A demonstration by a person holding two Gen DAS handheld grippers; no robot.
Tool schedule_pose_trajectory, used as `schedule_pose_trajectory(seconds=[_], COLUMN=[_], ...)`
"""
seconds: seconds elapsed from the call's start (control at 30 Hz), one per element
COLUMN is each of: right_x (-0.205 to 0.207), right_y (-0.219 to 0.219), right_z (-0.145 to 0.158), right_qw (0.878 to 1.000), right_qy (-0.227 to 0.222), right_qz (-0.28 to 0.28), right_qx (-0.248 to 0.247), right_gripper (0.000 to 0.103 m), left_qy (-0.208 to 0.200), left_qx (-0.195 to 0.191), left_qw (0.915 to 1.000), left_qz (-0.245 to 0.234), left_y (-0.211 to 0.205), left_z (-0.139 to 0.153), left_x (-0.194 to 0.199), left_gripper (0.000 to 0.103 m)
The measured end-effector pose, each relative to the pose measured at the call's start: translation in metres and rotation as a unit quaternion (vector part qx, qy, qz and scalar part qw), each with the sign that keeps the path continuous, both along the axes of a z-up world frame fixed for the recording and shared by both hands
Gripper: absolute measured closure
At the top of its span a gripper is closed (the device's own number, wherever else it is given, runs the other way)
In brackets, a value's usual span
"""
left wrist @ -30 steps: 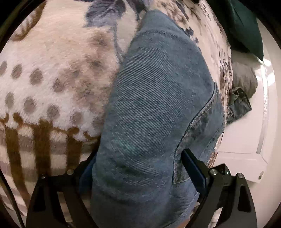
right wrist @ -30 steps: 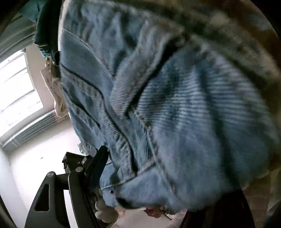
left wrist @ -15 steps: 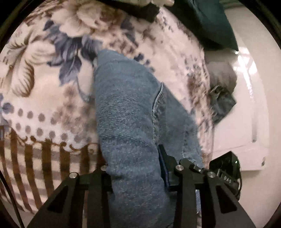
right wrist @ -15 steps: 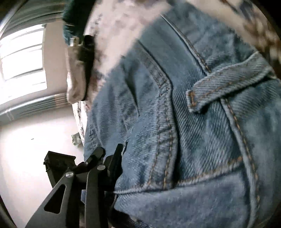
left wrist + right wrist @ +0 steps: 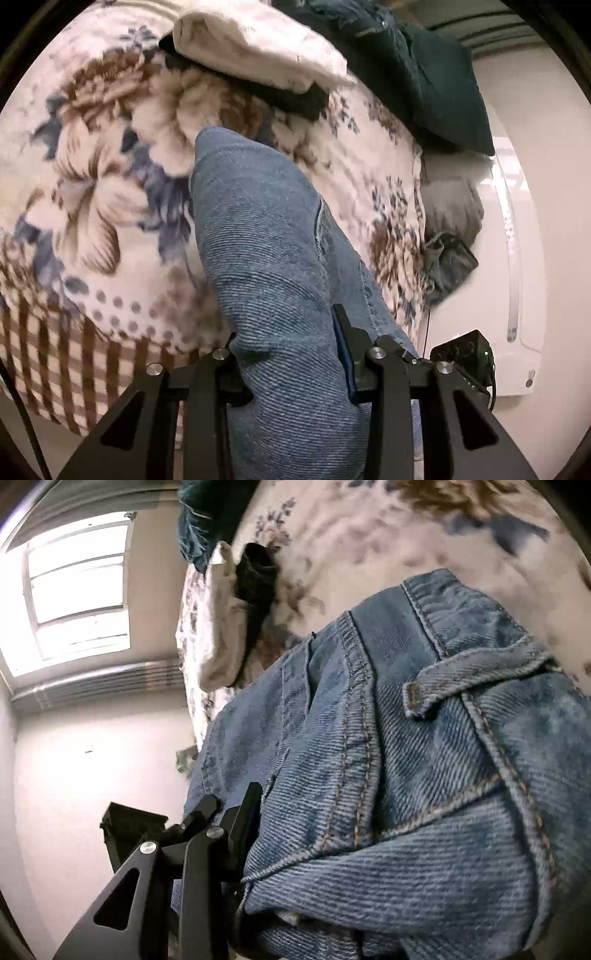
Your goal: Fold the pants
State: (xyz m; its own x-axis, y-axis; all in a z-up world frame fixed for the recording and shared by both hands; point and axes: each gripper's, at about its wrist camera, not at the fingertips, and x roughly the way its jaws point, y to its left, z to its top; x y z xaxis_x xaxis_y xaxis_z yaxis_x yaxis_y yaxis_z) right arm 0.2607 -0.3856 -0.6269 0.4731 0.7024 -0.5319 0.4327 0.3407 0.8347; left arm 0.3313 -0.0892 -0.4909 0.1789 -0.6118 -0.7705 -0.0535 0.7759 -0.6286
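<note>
Fingers (image 5: 354, 354) of the left gripper (image 5: 291, 354) clamp a thick fold of the blue jeans (image 5: 273, 266) at the lower middle of the left wrist view, the denim running up over a floral blanket (image 5: 92, 192). Right gripper (image 5: 332, 827) is closed on the jeans' waistband at lower centre of its view; only one finger shows. Folded cream and black garments (image 5: 258, 59) lie at the top, a window (image 5: 74, 590) at upper left.
</note>
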Motion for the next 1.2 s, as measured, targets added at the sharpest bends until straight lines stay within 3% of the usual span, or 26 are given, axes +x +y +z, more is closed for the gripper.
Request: schedule_pose_trajectory(seconds=[0.3,0.47,0.6,0.77,0.9,0.97,1.03,1.1,1.2], right_x=[0.092,0.175,0.261,0.363,0.414,0.424,0.422,0.42,0.412], right_y=[0.012,0.027,0.04,0.051,0.059,0.064,0.065,0.066,0.063], right_z=[0.081,0.122,0.135,0.11,0.053,0.012,-0.005,-0.011,-0.003], right_qw=[0.998,0.995,0.992,0.986,0.986,0.989,0.99,0.991,0.988], right_qy=[-0.053,-0.076,-0.102,-0.131,-0.12,-0.093,-0.082,-0.075,-0.052], right_qz=[0.018,0.008,0.0,0.003,0.011,0.024,0.035,0.049,0.075], right_qx=[-0.032,-0.057,-0.078,-0.101,-0.116,-0.113,-0.108,-0.1,-0.124], right_gripper=[0.065,0.065,0.065,0.065,0.065,0.064,0.064,0.061,0.04], left_qy=[-0.05,-0.079,-0.102,-0.127,-0.114,-0.084,-0.074,-0.075,-0.081], left_qx=[-0.014,-0.029,-0.044,-0.047,-0.037,-0.01,-0.003,0.003,0.028], left_qw=[0.9984,0.9965,0.9939,0.9907,0.9926,0.9962,0.997,0.997,0.9963], left_qz=[0.02,0.008,0.0,-0.008,-0.016,-0.021,-0.024,-0.017,-0.014], left_y=[0.011,0.027,0.039,0.051,0.059,0.064,0.07,0.079,0.087], left_z=[0.069,0.096,0.097,0.065,0.004,-0.039,-0.062,-0.066,-0.05], left_x=[0.071,0.156,0.237,0.339,0.392,0.402,0.395,0.382,0.36], left_gripper=[0.072,0.072,0.072,0.072,0.071,0.069,0.063,0.05,0.044])
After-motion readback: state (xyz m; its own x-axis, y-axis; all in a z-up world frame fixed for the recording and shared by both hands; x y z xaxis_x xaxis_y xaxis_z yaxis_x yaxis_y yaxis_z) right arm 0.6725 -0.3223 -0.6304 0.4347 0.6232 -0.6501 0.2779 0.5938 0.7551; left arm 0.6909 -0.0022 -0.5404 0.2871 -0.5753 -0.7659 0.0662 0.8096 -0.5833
